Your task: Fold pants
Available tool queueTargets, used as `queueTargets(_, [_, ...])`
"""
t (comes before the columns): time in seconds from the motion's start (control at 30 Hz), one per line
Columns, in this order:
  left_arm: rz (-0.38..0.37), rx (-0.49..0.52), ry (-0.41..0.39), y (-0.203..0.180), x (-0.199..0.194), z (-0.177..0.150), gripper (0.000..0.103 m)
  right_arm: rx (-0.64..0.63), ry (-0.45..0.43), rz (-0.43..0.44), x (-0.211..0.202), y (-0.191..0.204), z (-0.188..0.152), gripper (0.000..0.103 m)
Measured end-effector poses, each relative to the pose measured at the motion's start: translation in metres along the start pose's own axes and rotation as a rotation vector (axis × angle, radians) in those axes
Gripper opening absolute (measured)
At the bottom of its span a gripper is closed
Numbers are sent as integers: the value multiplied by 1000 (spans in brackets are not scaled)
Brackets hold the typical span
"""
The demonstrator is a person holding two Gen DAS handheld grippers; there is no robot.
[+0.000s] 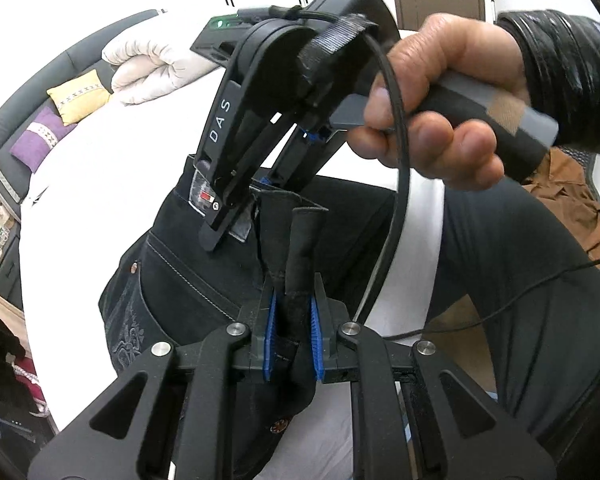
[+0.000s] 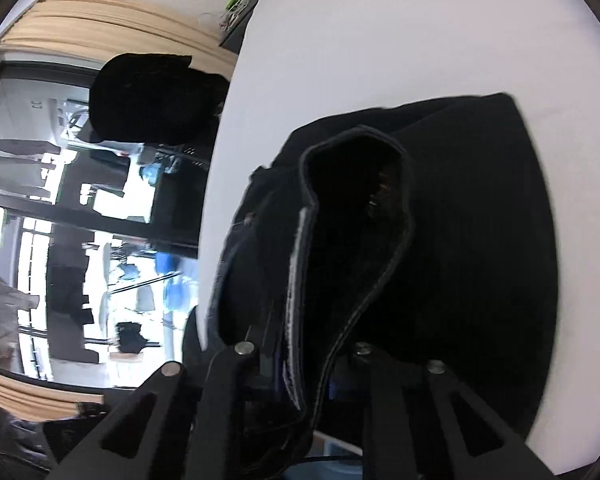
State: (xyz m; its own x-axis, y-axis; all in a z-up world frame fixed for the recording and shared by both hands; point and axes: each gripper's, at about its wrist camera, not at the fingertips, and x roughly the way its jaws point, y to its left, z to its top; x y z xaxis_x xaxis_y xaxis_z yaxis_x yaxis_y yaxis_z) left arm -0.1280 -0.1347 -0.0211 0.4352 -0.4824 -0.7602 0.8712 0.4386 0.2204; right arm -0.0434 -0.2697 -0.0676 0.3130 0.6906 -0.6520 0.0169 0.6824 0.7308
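Observation:
Dark pants (image 1: 172,280) lie bunched on a white table (image 1: 100,168), waistband raised toward me. At the bottom of the left wrist view, my left gripper (image 1: 294,308) is shut on a standing fold of the waistband, blue pads pressing both sides. A hand (image 1: 440,100) holds my right gripper (image 1: 236,216) above, its fingers down on the waistband by the label. In the right wrist view, the right gripper (image 2: 304,364) is shut on the waistband edge, and the pants (image 2: 460,240) spread beyond it over the table (image 2: 380,40).
A grey sofa (image 1: 16,112) with yellow and purple cushions and a white pillow (image 1: 152,68) runs behind the table. A brown garment (image 1: 568,200) lies at the right. A black cable (image 1: 396,200) hangs from the right gripper. A black chair back (image 2: 152,100) stands beside the table edge.

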Motion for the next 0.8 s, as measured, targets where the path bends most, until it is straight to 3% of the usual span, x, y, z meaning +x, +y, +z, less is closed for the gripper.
queueTargets(0.1, [-19,-17,-4,5,5,11,13,-31,-45,-26,-8,3,1,17])
queueTargets(0.37, [-28,30,4,4,27,42,13,3,-103,5,-25,-26,13,17])
queueTargets(0.63, [-86,88,65,-12,55,39,13,111,-133,58,-24,-70,-14,16])
queueTargets(0.8, [-87,85,78,-6,66,39,13,115,-155,70,-22,-75,-11,16])
